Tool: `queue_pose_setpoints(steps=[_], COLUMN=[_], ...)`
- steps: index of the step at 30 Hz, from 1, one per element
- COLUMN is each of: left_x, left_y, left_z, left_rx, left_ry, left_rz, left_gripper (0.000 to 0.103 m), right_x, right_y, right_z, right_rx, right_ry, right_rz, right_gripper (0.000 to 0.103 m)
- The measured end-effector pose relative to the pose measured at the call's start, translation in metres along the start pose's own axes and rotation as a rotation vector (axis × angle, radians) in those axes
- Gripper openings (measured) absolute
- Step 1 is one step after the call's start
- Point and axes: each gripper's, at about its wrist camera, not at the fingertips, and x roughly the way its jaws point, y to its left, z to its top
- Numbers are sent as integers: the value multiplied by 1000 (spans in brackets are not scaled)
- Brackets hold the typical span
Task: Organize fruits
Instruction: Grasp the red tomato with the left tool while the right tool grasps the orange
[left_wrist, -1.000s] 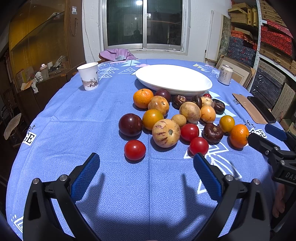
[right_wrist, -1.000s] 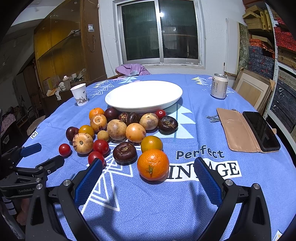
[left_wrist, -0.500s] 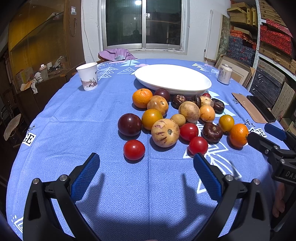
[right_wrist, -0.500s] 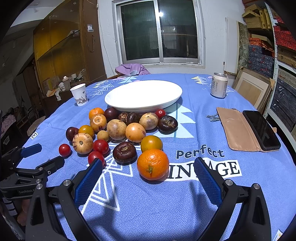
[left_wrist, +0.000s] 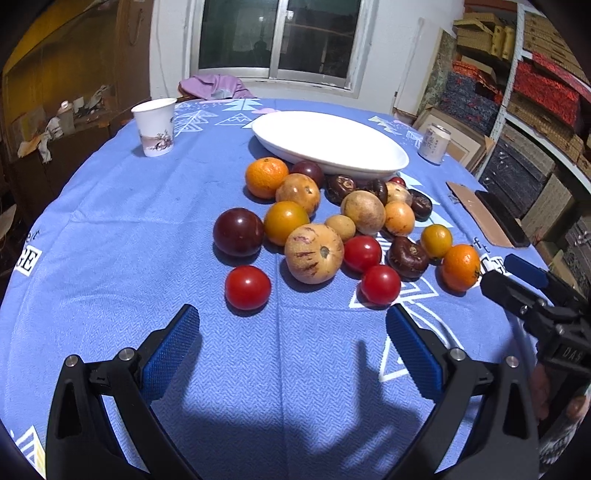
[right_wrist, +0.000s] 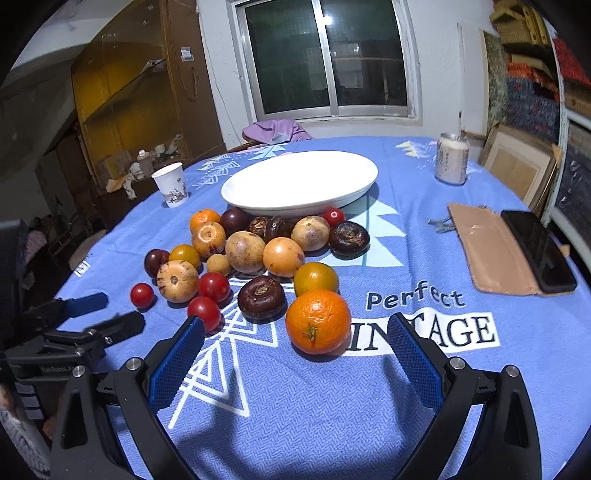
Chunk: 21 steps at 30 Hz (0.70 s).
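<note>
table: round, under a blue printed cloth (right_wrist: 461, 387); it fills the lower two thirds of both views and carries everything named here
dish: wide white oval dish (right_wrist: 300, 181), nothing in it, upper centre of the right wrist view, at the far edge of the fruit pile; in the left wrist view it sits upper centre-right (left_wrist: 330, 142)
fruit pile: loose cluster on the cloth just in front of the dish, centre-left of the right wrist view, centre to right in the left wrist view; none of it is in the dish yet
right tongs: (right_wrist: 295, 365) spread wide and holding nothing, blue pads at the bottom of their own frame
orange: large orange (right_wrist: 318, 321), stem facing the camera, the nearest fruit to the right tongs; it lies just above the gap between the pads, slightly right of centre, apart from both; round, so no long axis to line up with
left tongs: (left_wrist: 293, 347) also spread wide and holding nothing, bottom of the left wrist view
red tomato: small tomato (left_wrist: 248, 287) standing alone just above the left pad of the left tongs, left of centre, apart from the pile
second red tomato: (left_wrist: 380, 284) just above the right pad of the left tongs
nearer hand: a judgement, the right tongs look best placed for the orange, straight ahead of them; the left tongs for either tomato, each needing a sideways shift to centre it
risk: round fruit may roll on the cloth if a pad nudges it off centre
</note>
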Motion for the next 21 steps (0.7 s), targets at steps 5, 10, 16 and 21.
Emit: queue_pose_setpoints(steps=[5, 10, 16, 21], left_x=[6, 12, 26, 40], left_y=[-1, 7, 9, 16], left_z=[1, 9, 18, 27], left_rx=[26, 42, 97, 88], left_ry=[35, 61, 115, 157], left_rz=[-61, -80, -45, -60], left_gripper=[99, 99, 97, 72], right_x=[10, 17, 19, 16], right_y=[-8, -6, -6, 2], right_z=[0, -5, -4, 10], right_rx=[52, 73, 91, -20], right_ry=[97, 176, 189, 204], right_rz=[106, 154, 164, 70], right_gripper=[100, 79, 59, 59])
